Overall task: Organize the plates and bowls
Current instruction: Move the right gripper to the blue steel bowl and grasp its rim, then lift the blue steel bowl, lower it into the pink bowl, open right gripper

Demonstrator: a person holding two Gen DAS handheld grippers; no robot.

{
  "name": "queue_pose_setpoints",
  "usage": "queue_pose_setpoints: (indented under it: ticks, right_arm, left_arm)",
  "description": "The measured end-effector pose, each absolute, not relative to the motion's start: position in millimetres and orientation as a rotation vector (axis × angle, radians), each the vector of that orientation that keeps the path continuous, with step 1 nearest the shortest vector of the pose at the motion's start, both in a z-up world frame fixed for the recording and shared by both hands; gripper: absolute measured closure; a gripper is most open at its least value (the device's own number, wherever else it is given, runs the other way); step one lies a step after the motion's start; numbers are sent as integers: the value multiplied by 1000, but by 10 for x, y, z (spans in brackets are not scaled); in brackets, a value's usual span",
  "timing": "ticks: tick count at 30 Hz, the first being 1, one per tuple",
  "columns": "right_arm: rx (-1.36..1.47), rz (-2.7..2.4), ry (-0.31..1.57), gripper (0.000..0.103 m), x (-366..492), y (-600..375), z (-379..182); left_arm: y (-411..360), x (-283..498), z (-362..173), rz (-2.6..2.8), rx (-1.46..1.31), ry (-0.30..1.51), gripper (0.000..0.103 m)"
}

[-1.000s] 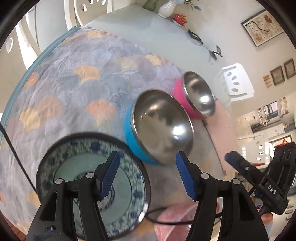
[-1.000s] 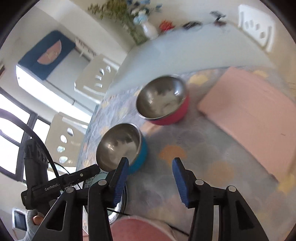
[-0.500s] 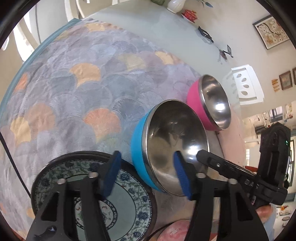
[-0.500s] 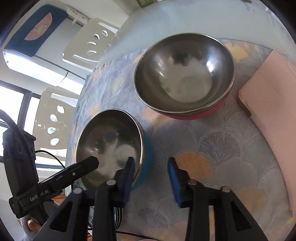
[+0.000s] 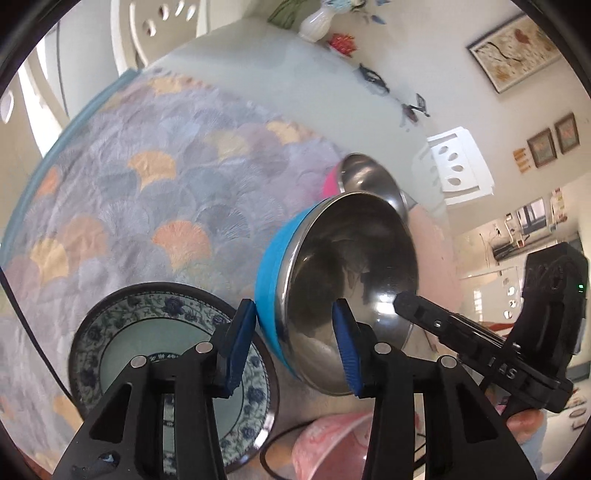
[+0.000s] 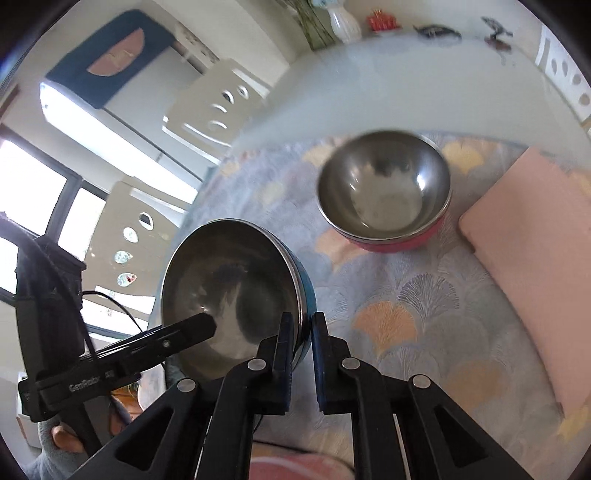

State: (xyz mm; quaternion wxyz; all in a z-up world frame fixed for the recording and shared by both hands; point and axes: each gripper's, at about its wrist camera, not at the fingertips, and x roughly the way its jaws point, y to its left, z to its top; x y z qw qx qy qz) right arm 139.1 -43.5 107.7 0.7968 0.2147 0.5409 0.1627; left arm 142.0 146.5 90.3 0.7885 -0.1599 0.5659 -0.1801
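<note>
The right gripper (image 6: 302, 334) is clenched on the near rim of the blue bowl (image 6: 236, 295), one blue pad inside the steel wall and the other against the blue outer shell. The bowl is tipped, its mouth turned toward the left, and its polished steel lining reflects dark, smeared shapes. In the left wrist view the same blue bowl (image 5: 343, 291) stands steeply tilted, the bright blue band of its outside facing left and the mirrored inside facing right.

The left gripper (image 5: 293, 347) is released, its pads well apart; the bowl's lower edge sits between them, though whether either pad touches it I cannot tell. One of its dark fingers also shows from the right wrist camera, reaching over the bowl's mouth.

Just left of the bowl, low in the left view, lies a patterned plate (image 5: 155, 354) (dark rim, blue floral border on white, pale green centre), flat on the tablecloth (image 5: 147, 192), which is printed with grey, lilac and orange fan shapes.

Farther along the cloth sits the pink bowl (image 6: 384, 199), upright, steel inside and pink outside, apart from the blue one. Beside it on the right lies a pink mat (image 6: 535, 251).

At the far edge of the table stands a white vase (image 6: 343, 26).
</note>
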Motion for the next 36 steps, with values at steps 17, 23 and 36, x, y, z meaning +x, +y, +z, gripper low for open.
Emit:
queue_pose_setpoints:
  ticks: [17,23,36]
  right_arm:
    - [528,276,1078,91,203,-328,1662]
    - [595,205,1102,90,-221,-323,1613]
    - [779,108,1200,89,-698,-511,1245]
  left_arm:
    - [1385,803,1248,-499,-272,1179,60]
    - [1212,684,1192,-548,-209,1213,60]
    - [986,510,895,-621,-164,1315,58]
